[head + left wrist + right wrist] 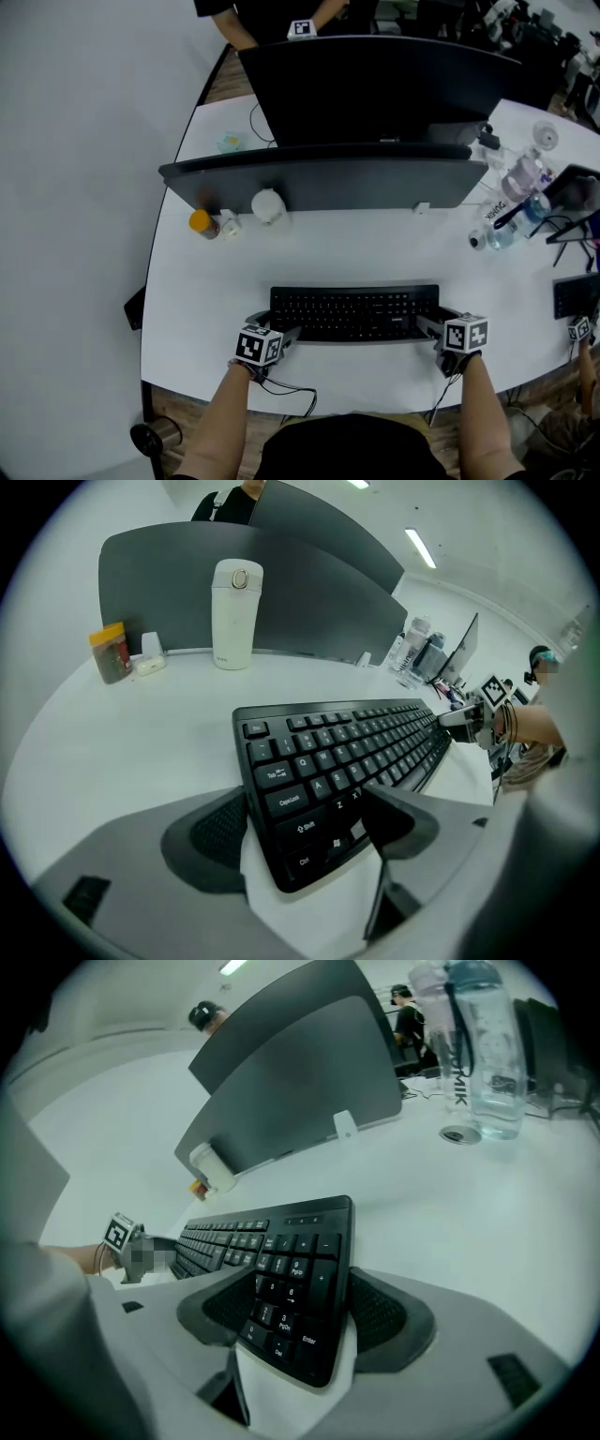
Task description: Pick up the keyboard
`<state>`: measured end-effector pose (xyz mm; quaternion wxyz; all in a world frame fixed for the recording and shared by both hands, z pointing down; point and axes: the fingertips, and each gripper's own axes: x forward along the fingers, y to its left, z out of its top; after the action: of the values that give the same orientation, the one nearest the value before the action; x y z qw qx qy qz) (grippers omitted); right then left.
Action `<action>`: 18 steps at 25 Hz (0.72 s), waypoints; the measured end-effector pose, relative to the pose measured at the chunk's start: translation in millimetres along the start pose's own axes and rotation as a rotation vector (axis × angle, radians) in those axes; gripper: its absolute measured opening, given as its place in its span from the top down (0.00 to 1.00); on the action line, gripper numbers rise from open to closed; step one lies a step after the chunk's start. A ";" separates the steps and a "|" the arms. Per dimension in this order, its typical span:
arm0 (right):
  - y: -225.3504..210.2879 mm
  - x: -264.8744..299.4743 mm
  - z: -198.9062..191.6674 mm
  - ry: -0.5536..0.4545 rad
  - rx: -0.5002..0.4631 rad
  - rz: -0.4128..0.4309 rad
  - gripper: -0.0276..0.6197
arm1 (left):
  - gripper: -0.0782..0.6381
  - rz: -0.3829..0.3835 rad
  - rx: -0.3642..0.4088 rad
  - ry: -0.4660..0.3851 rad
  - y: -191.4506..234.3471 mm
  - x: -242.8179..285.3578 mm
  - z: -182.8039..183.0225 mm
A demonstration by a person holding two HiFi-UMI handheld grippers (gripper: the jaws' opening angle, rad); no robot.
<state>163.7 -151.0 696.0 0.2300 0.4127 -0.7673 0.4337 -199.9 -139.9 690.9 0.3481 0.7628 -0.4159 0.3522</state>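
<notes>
While the keyboard (354,312) sat on the white table (375,248), close to its near edge and centred in front of the person, both ends were clamped. On the left end, the left gripper (307,825) had its pads on the far and near edges at the Ctrl corner. On the right end, the right gripper (302,1307) gripped across the numpad. White flask (268,205) and orange jar (201,223) stood far left by the grey divider (328,178), well apart from the keyboard.

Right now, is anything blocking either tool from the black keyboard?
Nothing visible is. The black plastic keyboard lies flat on the white table, and its two ends already sit between the jaws of the left tool and the right tool.
</notes>
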 end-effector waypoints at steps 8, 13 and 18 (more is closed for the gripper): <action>-4.8 -0.3 2.4 -0.031 0.011 -0.029 0.53 | 0.37 0.002 -0.019 -0.004 1.6 0.5 1.7; -5.1 -0.5 2.0 -0.044 0.005 -0.046 0.53 | 0.37 0.013 -0.021 -0.014 -0.1 0.1 1.2; -8.1 -0.5 0.4 -0.051 0.012 -0.052 0.53 | 0.37 0.022 -0.022 -0.035 -0.6 1.1 3.0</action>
<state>170.7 -153.4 699.3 0.2191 0.4449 -0.7592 0.4215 -198.1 -142.5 690.2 0.3454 0.7602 -0.4341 0.3381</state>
